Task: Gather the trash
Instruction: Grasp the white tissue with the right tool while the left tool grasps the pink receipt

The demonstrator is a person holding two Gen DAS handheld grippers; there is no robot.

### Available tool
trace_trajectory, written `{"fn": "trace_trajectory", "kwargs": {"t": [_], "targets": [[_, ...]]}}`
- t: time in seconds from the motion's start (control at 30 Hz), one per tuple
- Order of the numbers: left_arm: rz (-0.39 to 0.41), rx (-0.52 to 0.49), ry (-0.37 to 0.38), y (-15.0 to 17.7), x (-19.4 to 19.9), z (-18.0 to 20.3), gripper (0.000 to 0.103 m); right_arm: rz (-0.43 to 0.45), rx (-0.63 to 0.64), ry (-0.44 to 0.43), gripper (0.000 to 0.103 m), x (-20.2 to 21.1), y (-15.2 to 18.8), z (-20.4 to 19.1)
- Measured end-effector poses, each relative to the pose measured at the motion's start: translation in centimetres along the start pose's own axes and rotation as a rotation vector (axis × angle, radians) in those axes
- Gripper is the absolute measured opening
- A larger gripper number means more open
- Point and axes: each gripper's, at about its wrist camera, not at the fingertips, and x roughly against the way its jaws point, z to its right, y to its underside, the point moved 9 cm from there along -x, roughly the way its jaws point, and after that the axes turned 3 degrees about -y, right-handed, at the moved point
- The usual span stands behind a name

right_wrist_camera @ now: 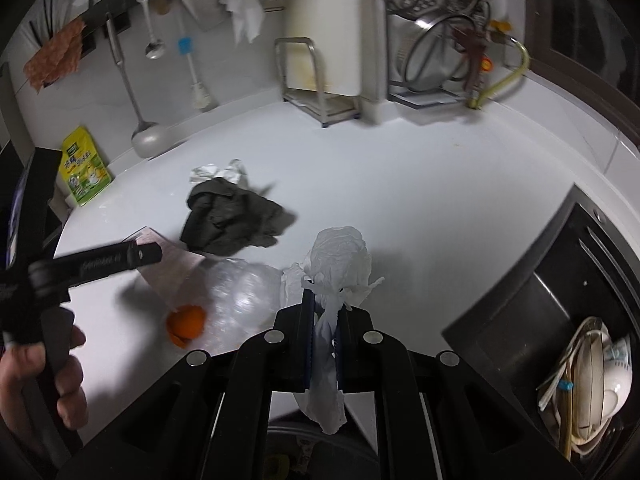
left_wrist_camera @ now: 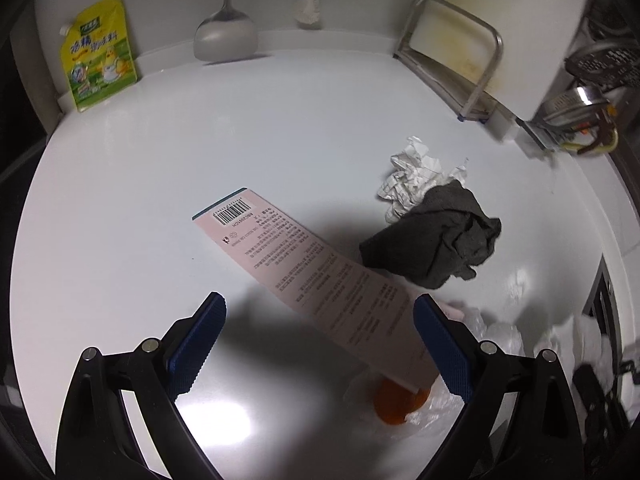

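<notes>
Right gripper (right_wrist_camera: 323, 320) clamps a tissue (right_wrist_camera: 340, 256) — left gripper (left_wrist_camera: 316, 344) wide, empty; card (left_wrist_camera: 304, 264), peel (right_wrist_camera: 186, 322), crumpled paper (left_wrist_camera: 416, 176) remain on tabletop (left_wrist_camera: 240, 140).

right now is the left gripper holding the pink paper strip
No, the left gripper stands open above the pink paper strip, its pads well apart and off it.

White counter (left_wrist_camera: 160, 184): pink box (left_wrist_camera: 304, 264), grey cloth (left_wrist_camera: 436, 240), crumpled paper (left_wrist_camera: 416, 176)
</notes>
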Motion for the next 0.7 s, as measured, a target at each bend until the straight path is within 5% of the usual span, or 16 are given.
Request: {"fn": "trace_trajectory", "kwargs": {"t": [0.3,0.7], "targets": [[-0.055,0.097,-0.049,-0.4,-2.7,-0.2,0.093,-0.011,-0.036,-0.023,0.008,-0.3,0.8,2.3],[-0.080,0.079,-0.107,0.2,-4.2,0.3,0.093,-0.014,-0.046,-0.026,0.008,0.1,1.0,3.5]]}}
